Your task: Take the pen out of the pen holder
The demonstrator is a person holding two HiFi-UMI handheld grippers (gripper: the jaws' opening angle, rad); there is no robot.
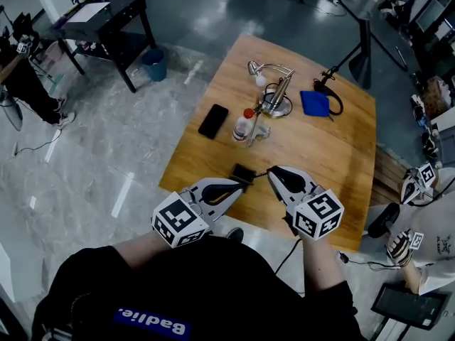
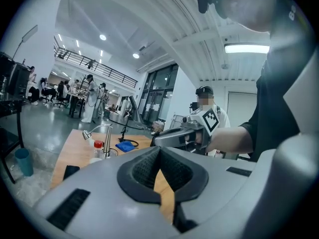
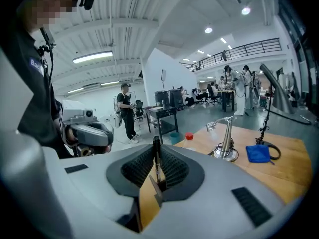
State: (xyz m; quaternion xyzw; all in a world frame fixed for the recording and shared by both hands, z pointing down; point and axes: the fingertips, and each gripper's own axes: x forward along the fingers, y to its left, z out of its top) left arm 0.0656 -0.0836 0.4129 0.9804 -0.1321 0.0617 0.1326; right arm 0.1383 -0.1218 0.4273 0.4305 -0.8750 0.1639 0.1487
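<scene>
Near the front edge of the wooden table point(image 1: 334, 155) stands a small black pen holder point(image 1: 244, 170). My right gripper point(image 1: 269, 174) hovers just right of it, shut on a thin dark pen point(image 3: 156, 156). In the right gripper view the pen stands upright between the pads of that right gripper point(image 3: 156, 149). The tips of my left gripper point(image 1: 245, 181) are at the holder's near side; whether they touch it I cannot tell. In the left gripper view the pads of the left gripper point(image 2: 159, 151) meet at the tip with nothing seen between them, and the right gripper point(image 2: 179, 136) shows ahead.
Farther back on the table lie a black phone point(image 1: 213, 121), a red-capped bottle point(image 1: 244, 125), a metal desk lamp point(image 1: 274, 91) and a blue cloth point(image 1: 313, 102). Another person's marker cubes point(image 1: 419, 180) show at the right. A black side table point(image 1: 106, 20) and a blue bin point(image 1: 153, 64) stand on the floor.
</scene>
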